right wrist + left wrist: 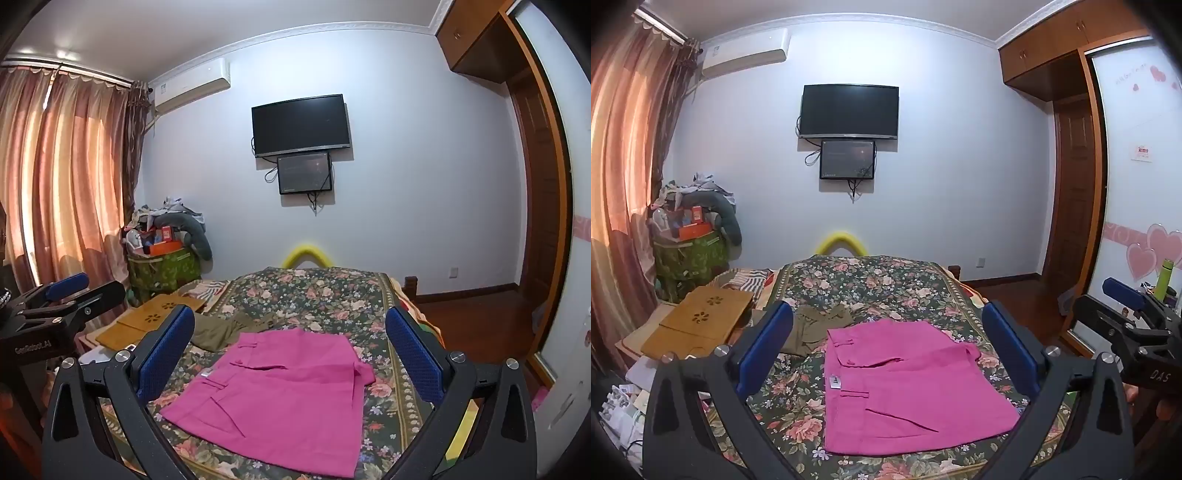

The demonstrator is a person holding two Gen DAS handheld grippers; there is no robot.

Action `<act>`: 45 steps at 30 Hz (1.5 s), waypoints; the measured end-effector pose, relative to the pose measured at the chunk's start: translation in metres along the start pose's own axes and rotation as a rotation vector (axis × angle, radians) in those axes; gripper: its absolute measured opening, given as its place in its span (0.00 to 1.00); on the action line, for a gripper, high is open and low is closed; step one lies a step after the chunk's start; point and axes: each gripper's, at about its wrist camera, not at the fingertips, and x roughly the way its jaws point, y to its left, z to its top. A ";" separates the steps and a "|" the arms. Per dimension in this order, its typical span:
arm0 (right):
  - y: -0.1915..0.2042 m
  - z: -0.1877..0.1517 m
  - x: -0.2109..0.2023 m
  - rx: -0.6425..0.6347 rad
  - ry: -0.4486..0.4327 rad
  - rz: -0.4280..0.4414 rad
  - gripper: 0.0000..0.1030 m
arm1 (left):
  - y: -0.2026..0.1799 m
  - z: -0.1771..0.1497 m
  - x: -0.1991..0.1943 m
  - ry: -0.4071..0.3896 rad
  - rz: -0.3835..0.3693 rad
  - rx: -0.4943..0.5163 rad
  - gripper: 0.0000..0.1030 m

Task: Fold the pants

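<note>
Pink pants (905, 387) lie folded into a flat rectangle on the floral bedspread (871, 284), waistband to the left with a white label. They also show in the right wrist view (280, 395). My left gripper (886, 332) is open and empty, held above the pants with blue pads (764, 347) wide apart. My right gripper (290, 336) is open and empty too, also above the pants. The right gripper shows at the right edge of the left wrist view (1126, 314); the left gripper shows at the left edge of the right wrist view (70, 295).
An olive garment (816, 325) lies crumpled just beyond the pants. A wooden lap desk (701, 321) lies at the bed's left. A green bag piled with clothes (690, 254) stands by the curtain. A TV (849, 110) hangs on the far wall. A wardrobe (1137, 184) stands at the right.
</note>
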 end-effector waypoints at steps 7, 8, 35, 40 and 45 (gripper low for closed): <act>0.000 0.000 0.000 0.000 0.000 0.000 1.00 | 0.006 0.007 0.012 0.045 0.001 -0.042 1.00; 0.000 0.000 0.000 0.000 0.000 0.000 1.00 | 0.007 0.008 0.014 0.046 0.000 -0.045 1.00; -0.003 -0.001 0.002 0.009 0.004 -0.003 1.00 | 0.007 0.000 0.014 0.023 0.008 -0.039 1.00; -0.001 0.000 0.001 0.008 0.007 -0.004 1.00 | 0.004 0.000 0.013 0.028 0.013 -0.026 1.00; -0.002 0.000 0.001 0.008 0.008 -0.004 1.00 | 0.002 0.002 0.011 0.022 0.013 -0.022 1.00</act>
